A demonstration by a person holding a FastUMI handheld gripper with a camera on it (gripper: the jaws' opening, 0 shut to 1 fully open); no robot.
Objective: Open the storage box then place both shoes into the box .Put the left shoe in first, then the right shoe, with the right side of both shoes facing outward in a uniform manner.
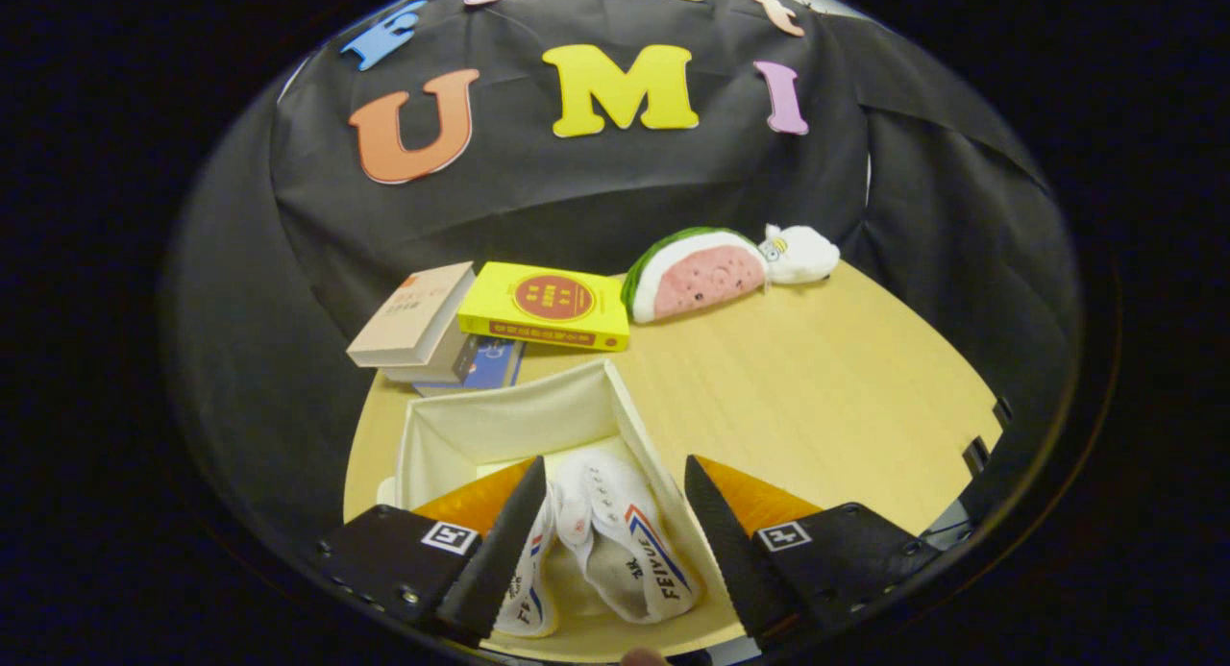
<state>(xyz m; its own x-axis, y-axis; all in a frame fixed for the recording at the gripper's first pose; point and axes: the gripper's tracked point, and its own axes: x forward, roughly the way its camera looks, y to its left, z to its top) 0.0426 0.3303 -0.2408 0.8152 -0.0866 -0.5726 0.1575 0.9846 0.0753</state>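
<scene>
Box [500,426], an open fabric one with pale walls, sits on the near-left part of the wooden bench [826,387], and its far end reaches toward a stack of books [452,334]. Largest after the bench, the box holds 2 white shoes: the right-hand shoe [625,541] lies between the fingers with its red-and-blue stripe and side lettering turned toward the box's right wall, and the other shoe [533,575] lies just beside it to the left, partly hidden behind the left finger. Whether the 2 shoes touch cannot be told for certain, though they sit very close. Beyond the box, the books form a loose pile, with a yellow book [548,306] resting on top toward the right. Farther right along the back of the bench lies a watermelon-slice plush [697,277], and a small white plush [802,253] is just beside its far end. The hand-held gripper [615,531] hangs over the near end of the box with its fingers spread apart, pressing on nothing.
</scene>
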